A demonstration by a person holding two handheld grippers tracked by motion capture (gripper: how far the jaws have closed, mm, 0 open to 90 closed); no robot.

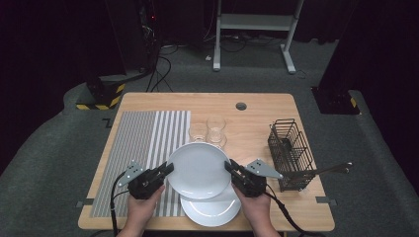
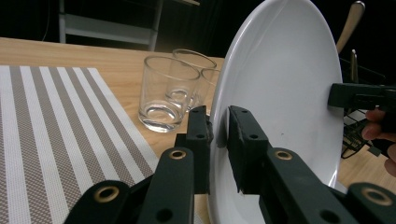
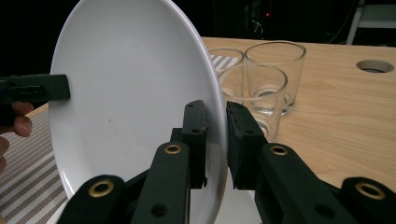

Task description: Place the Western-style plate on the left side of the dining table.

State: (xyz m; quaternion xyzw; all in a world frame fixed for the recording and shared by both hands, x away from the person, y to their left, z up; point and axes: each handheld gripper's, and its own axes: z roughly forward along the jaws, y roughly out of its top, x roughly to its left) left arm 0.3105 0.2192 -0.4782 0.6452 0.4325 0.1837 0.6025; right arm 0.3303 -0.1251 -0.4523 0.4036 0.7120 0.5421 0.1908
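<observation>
Two-handed lift of a dinner plate, read from left to right. At left lies the striped placemat (image 1: pixel 143 148). The left gripper (image 1: pixel 167 170) has its jaws nearly closed, clamped on the left rim of the upper plate (image 1: pixel 198 169); in the left gripper view the pads pinch that rim from both faces. The plate is held above a second plate (image 1: pixel 212 210) resting at the near edge of the table (image 1: pixel 257 106), with three glasses (image 1: pixel 207 131) just beyond it. The right gripper (image 1: pixel 231 167) grips the opposite rim likewise. At far right stands a wire cutlery basket (image 1: pixel 291 153). Step in hand, as judged: carrying the lifted plate. The next move calls for both hands to travel together, level, probably leftward to the placemat.
</observation>
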